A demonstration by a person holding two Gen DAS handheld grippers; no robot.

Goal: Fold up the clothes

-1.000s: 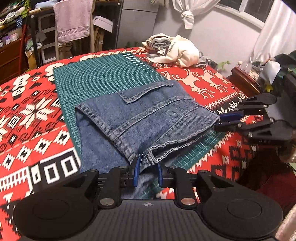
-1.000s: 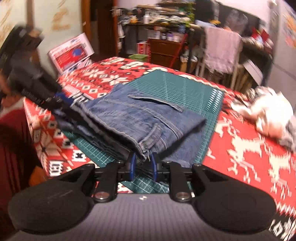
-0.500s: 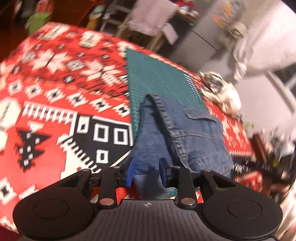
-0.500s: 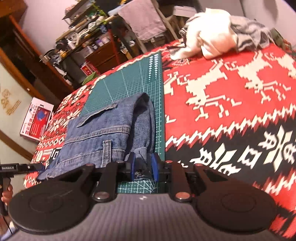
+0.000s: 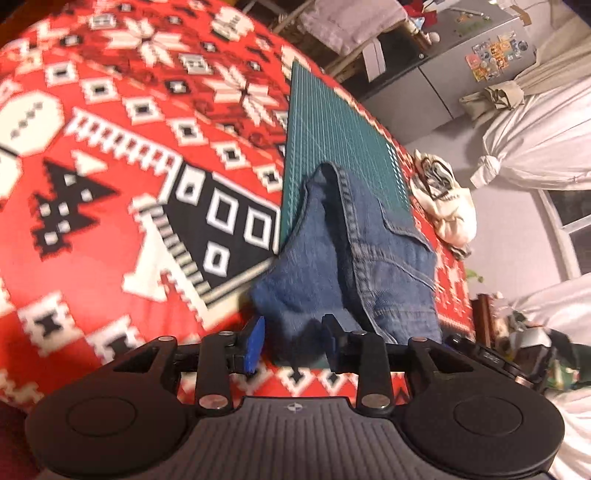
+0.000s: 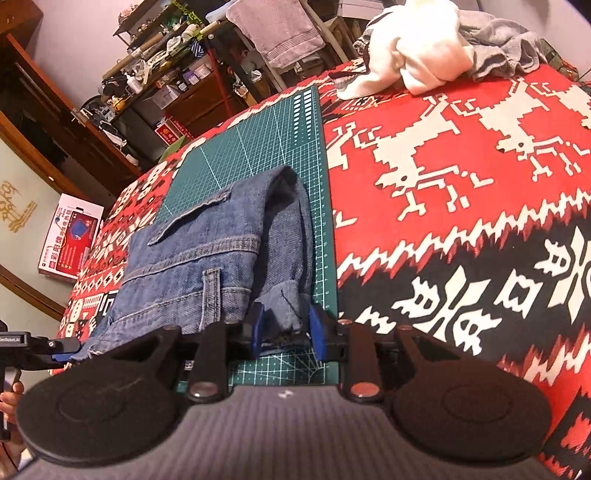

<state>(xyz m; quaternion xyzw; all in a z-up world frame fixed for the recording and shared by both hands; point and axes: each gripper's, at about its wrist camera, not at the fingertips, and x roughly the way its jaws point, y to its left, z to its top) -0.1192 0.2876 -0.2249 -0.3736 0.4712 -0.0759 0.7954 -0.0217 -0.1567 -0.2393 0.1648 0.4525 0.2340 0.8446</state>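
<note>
Folded blue jeans (image 5: 373,258) (image 6: 207,258) lie on a green cutting mat (image 5: 332,129) (image 6: 258,140), pocket flap up. At the near left end of the fold my left gripper (image 5: 293,341) is open, its blue pads wide apart with denim lying loose between them. My right gripper (image 6: 287,330) is open at the other end, a frayed hem flap resting between its fingers. In the right wrist view the left gripper (image 6: 61,354) shows at the far left edge, held by a hand. The right gripper (image 5: 480,354) appears dimly behind the jeans in the left wrist view.
A red, white and black patterned cloth (image 5: 110,184) (image 6: 461,184) covers the table. A pile of white and grey clothes (image 5: 448,206) (image 6: 424,51) lies at its far end. Cluttered shelves, a chair with a pink towel (image 6: 280,29) and a box (image 6: 70,240) stand beyond.
Both grippers' jaws have widened and let the denim go slack. The jeans have come down onto the mat, and both cameras have swung round to the ends of the fold.
</note>
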